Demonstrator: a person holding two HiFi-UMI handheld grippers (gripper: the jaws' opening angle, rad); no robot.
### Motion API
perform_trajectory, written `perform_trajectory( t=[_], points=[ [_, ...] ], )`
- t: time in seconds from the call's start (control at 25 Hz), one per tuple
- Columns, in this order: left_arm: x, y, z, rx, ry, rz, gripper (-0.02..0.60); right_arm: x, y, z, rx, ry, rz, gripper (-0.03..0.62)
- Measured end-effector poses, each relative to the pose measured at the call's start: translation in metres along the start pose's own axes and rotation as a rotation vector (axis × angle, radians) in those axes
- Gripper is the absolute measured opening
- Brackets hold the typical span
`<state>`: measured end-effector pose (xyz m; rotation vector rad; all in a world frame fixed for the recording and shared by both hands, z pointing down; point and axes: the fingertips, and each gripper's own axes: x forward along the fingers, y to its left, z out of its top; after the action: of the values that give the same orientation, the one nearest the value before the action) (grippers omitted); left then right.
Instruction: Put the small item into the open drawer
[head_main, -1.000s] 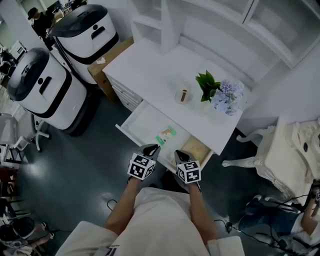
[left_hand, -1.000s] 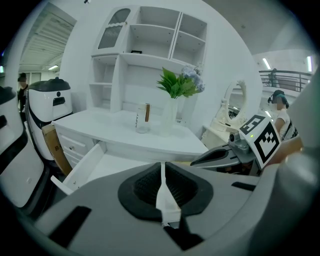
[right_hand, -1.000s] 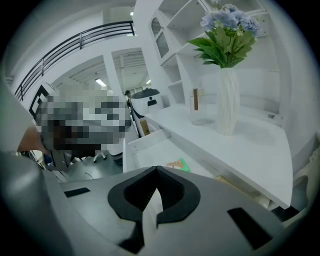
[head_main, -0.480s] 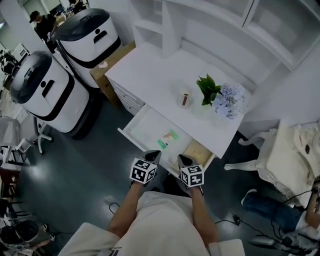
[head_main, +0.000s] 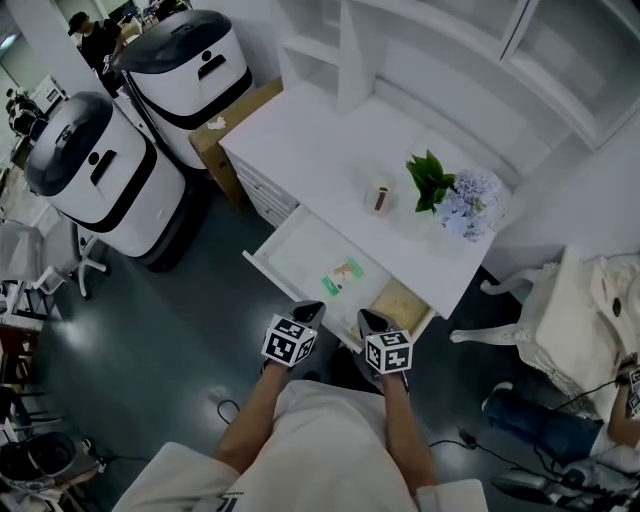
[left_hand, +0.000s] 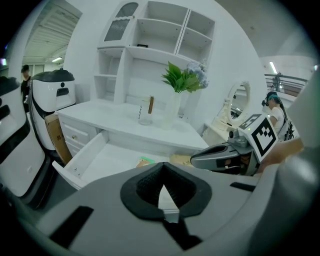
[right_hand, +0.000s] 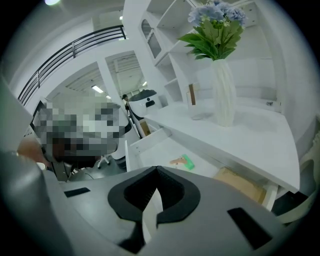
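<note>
1. The small item (head_main: 343, 277), a green and tan piece, lies flat on the floor of the open drawer (head_main: 298, 245), near its right end. Since it rests inside and nothing touches it, I judge that the goal of the task is reached.
2. The left gripper (head_main: 311, 310) hangs just in front of the drawer's front edge, not above the item. Its jaws are pressed together and nothing is between them, which fits a hand that has nothing to carry.
3. The right gripper (head_main: 367, 320) is beside the left one, near it but apart, and tilts down toward the drawer in the same way. Its jaws also meet at the tips and pinch nothing.
4. Both grippers are kept low and close to the person's body, probably so that they do not cover the drawer opening.
5. The small glass (head_main: 380, 197) and the vase of flowers (head_main: 462, 197) stand on the desk (head_main: 320, 150), well apart from the drawer, so they are in nobody's way.
</note>
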<state>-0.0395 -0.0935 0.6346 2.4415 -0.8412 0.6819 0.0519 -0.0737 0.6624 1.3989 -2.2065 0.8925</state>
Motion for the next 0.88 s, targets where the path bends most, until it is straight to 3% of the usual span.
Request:
perform_trajectory(
  t=[0.88],
  points=[
    [-0.004, 0.0064, 0.0058, 0.021, -0.043, 0.017, 0.014, -0.0042, -0.0001, -0.0058, 0.015, -0.003, -0.017, 0.025]
  ],
)
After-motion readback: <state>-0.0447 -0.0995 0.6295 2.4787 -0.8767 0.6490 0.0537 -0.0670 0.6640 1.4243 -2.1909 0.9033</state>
